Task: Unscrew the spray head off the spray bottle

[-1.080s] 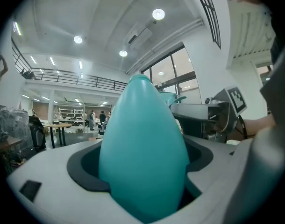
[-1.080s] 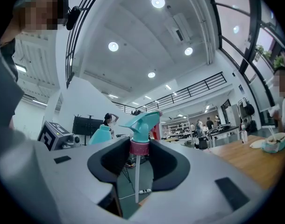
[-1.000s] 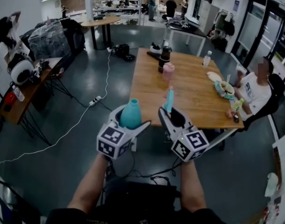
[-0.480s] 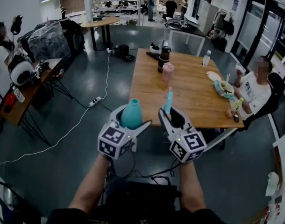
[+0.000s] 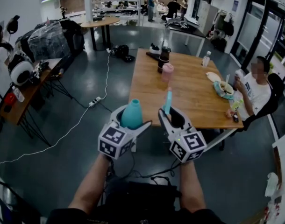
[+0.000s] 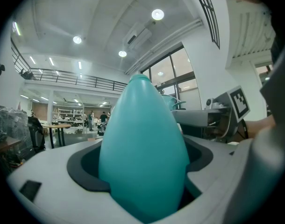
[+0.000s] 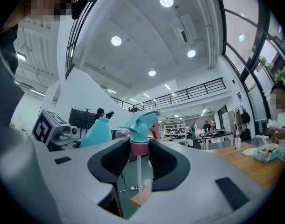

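Head view. Shows the left gripper [image 5: 131,121] clamped on the teal spray bottle [image 5: 131,112], narrow end up. Shows the right gripper [image 5: 172,117] pinching the spray head [image 5: 168,101], upright, just beside the bottle and not on it. Looks finished as far as the unscrewing goes: head and bottle apart, with a plain gap between them. Leaves, at a guess, only the setting down of both pieces, perhaps on the wooden table [image 5: 189,90] ahead. Finds the left forearm [image 5: 91,185] and right forearm [image 5: 191,185] stretched forward side by side, low in the frame. Has both grippers tilted upward, about level with each other, in mid-air short of the table's near edge.

Left gripper view. Fills with the bottle [image 6: 143,157], tapering to a top with no head on it. Wedges it between the two jaws, pressed against its sides. Catches the marker cube [image 6: 239,102] of the other gripper off to the right.

Right gripper view. Has the jaws closed on the pink collar [image 7: 139,147] of the spray head [image 7: 142,122]. Lets the dip tube [image 7: 139,171] hang free below, inside nothing. Puts the bottle [image 7: 96,132] off to the left, clear of the tube.
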Tool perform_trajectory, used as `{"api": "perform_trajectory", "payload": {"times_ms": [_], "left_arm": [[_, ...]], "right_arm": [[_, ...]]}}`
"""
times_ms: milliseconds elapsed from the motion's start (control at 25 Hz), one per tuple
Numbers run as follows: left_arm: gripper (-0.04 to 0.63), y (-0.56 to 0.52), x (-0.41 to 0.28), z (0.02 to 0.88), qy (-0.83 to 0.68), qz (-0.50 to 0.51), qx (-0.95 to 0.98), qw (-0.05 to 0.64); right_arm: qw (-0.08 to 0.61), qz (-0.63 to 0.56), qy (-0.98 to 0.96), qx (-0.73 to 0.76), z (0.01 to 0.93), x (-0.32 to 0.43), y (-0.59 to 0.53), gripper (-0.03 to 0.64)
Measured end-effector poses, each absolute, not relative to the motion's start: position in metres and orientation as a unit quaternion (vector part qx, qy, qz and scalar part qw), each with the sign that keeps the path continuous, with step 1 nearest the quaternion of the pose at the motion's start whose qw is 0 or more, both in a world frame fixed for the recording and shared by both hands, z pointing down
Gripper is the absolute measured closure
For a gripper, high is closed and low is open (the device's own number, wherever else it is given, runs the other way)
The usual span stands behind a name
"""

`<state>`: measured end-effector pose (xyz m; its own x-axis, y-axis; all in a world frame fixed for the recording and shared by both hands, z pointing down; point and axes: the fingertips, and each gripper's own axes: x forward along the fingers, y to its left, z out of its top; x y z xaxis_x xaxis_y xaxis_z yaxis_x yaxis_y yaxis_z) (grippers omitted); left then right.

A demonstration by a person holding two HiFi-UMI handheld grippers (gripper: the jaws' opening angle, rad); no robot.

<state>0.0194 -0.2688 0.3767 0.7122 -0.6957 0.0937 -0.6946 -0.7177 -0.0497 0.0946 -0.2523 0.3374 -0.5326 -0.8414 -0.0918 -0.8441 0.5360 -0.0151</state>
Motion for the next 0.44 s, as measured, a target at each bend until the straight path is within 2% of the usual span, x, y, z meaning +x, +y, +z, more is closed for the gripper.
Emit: {"api": "perform_trajectory", "payload": {"times_ms": [440], "left_arm": [[0.149, -0.2666, 0.0203, 0.3778, 0.371, -0.051, -0.927, 0.005]], "right_arm": [[0.041, 0.018, 0.875, -0.481, 0.3387, 0.0936, -0.2516, 0.483]]}}
